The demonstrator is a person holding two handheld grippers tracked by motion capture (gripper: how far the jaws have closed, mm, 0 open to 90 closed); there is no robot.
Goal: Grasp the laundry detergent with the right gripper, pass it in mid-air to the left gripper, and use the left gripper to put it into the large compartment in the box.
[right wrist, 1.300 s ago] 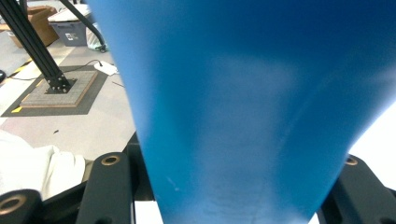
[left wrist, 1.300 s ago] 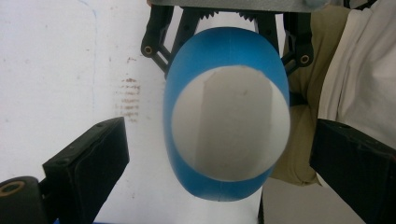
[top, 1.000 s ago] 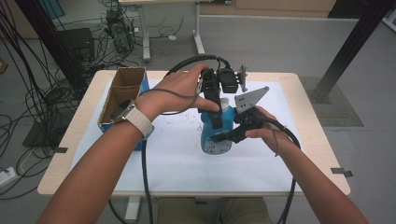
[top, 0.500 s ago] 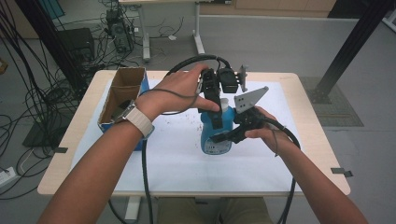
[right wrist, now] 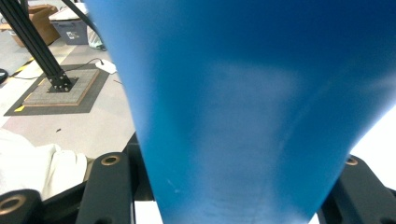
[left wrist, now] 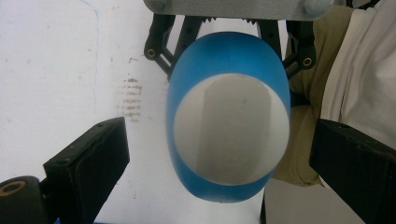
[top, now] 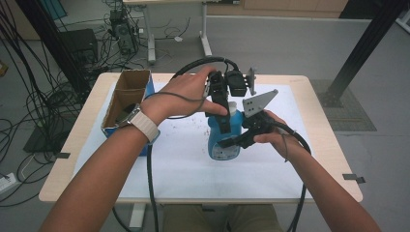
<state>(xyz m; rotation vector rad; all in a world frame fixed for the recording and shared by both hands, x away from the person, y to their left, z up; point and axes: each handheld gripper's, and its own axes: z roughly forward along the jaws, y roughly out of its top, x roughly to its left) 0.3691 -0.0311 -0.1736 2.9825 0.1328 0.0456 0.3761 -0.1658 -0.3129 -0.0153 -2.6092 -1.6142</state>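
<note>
A blue bottle [top: 224,144] with a white cap [top: 232,108] stands upright on the white mat [top: 183,162] at mid-table. My right gripper [top: 232,141] comes in from the right and is shut on the bottle's body; in the right gripper view the blue wall [right wrist: 243,107] sits tight between the jaws [right wrist: 231,186]. My left gripper [top: 226,121] hangs over the bottle, pointing down. In the left gripper view its jaws [left wrist: 222,135] stand wide on either side of the white cap [left wrist: 231,130], touching neither cap nor blue shoulder [left wrist: 229,53]: open.
An open cardboard box [top: 126,96] with blue sides stands at the table's left. Brown specks dot the mat near the bottle. The wooden table edge [top: 193,199] runs along the front. Cables and a black post [top: 360,48] are on the floor beyond.
</note>
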